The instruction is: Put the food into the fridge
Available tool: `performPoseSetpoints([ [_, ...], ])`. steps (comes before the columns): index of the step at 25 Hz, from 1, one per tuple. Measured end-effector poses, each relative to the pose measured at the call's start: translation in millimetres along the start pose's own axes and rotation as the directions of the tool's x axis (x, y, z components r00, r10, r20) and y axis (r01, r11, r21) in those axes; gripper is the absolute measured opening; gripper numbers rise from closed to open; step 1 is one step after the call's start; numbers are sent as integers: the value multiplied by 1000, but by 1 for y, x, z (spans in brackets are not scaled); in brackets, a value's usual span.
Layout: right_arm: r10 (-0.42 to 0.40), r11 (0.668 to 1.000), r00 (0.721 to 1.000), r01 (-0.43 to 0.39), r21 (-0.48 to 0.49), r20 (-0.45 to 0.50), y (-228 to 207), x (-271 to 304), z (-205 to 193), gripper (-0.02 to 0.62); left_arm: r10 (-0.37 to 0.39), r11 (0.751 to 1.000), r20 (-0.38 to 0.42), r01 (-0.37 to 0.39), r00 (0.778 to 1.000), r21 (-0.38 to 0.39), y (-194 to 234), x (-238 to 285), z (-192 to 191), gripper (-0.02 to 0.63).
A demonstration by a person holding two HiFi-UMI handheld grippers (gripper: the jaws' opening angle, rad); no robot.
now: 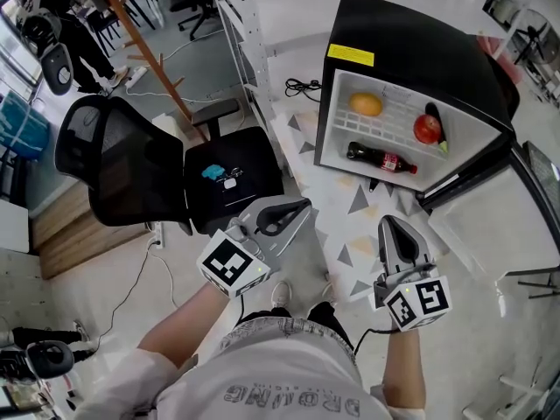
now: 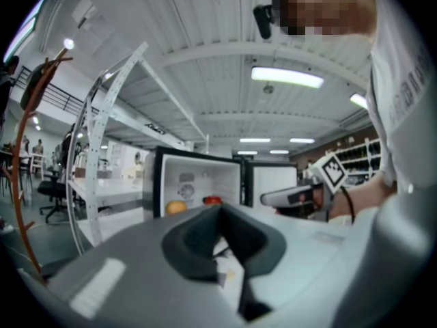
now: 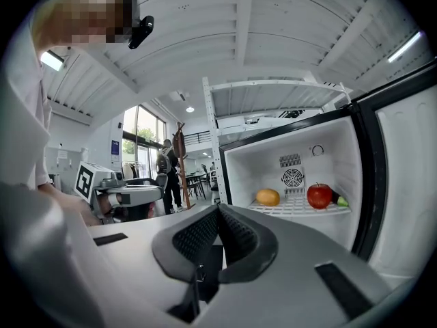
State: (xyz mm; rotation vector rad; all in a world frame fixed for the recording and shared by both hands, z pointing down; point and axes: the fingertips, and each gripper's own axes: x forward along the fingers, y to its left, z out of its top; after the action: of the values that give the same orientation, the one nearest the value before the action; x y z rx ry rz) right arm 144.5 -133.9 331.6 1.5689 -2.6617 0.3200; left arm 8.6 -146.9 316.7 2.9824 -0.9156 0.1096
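A small black fridge (image 1: 411, 51) stands open on the pale floor ahead of me. Its upper shelf carries an orange (image 1: 367, 104), a red apple (image 1: 426, 129) and a dark vegetable (image 1: 435, 116). A cola bottle (image 1: 381, 158) lies on the bottom. My left gripper (image 1: 304, 205) and right gripper (image 1: 388, 220) hover short of the fridge, both shut with nothing between the jaws. The right gripper (image 3: 218, 214) points at the orange (image 3: 268, 197) and apple (image 3: 319, 195). The left gripper (image 2: 220, 210) also faces the fridge (image 2: 198, 180).
The fridge door (image 1: 490, 208) hangs open to the right. A black office chair (image 1: 131, 169) with a blue item (image 1: 213, 172) on its seat stands to the left. A wooden coat stand (image 1: 149, 51) and a white rack (image 1: 241, 33) rise behind it. A cable (image 1: 302, 86) lies by the fridge.
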Motion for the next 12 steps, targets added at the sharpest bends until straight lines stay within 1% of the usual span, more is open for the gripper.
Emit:
performPoseSetpoints([
  [12,9,1000,1000,-10,-23,-15,1,2,6,3,3,1000,23,-3,1000,1,2,7,8,8],
])
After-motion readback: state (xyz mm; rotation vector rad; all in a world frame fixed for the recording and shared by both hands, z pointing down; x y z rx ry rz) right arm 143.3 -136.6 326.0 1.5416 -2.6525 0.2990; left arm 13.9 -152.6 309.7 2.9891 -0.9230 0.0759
